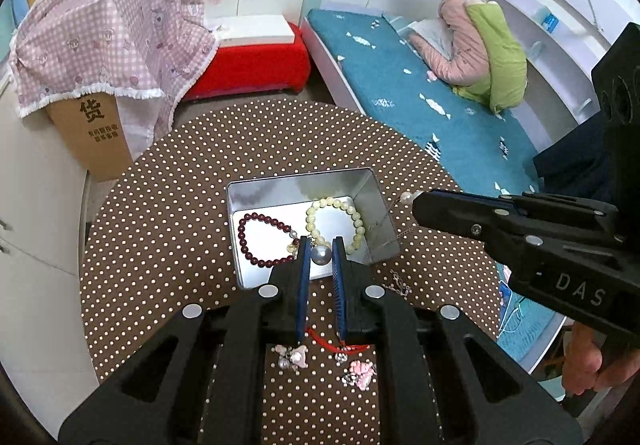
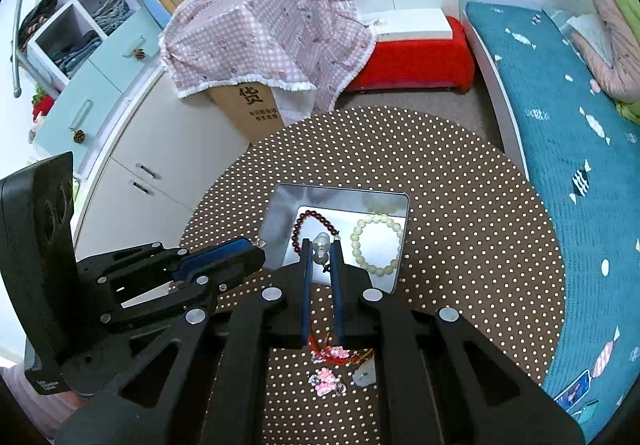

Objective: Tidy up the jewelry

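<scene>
An open silver tin (image 1: 296,178) (image 2: 340,189) sits on the round dotted table. Inside lie a dark red bead bracelet (image 1: 248,241) (image 2: 316,217) and a pale yellow bead bracelet (image 1: 340,213) (image 2: 376,245). My left gripper (image 1: 321,245) (image 2: 260,247) hangs over the tin's near edge, shut on a grey pearl (image 1: 321,254). My right gripper (image 2: 322,245) (image 1: 416,201) is shut on a whitish pearl (image 2: 322,243) (image 1: 407,198) over the tin's right side. A thin chain (image 1: 394,235) hangs from it across the tin's wall.
Pink charms (image 1: 294,357) (image 2: 326,383), a red cord (image 1: 328,343) and a silver chain (image 1: 398,283) lie on the cloth near me. A cloth-covered cardboard box (image 1: 96,133), a red bench (image 1: 252,65) and a teal bed (image 1: 400,85) ring the table. A hand (image 1: 580,365) holds the right gripper.
</scene>
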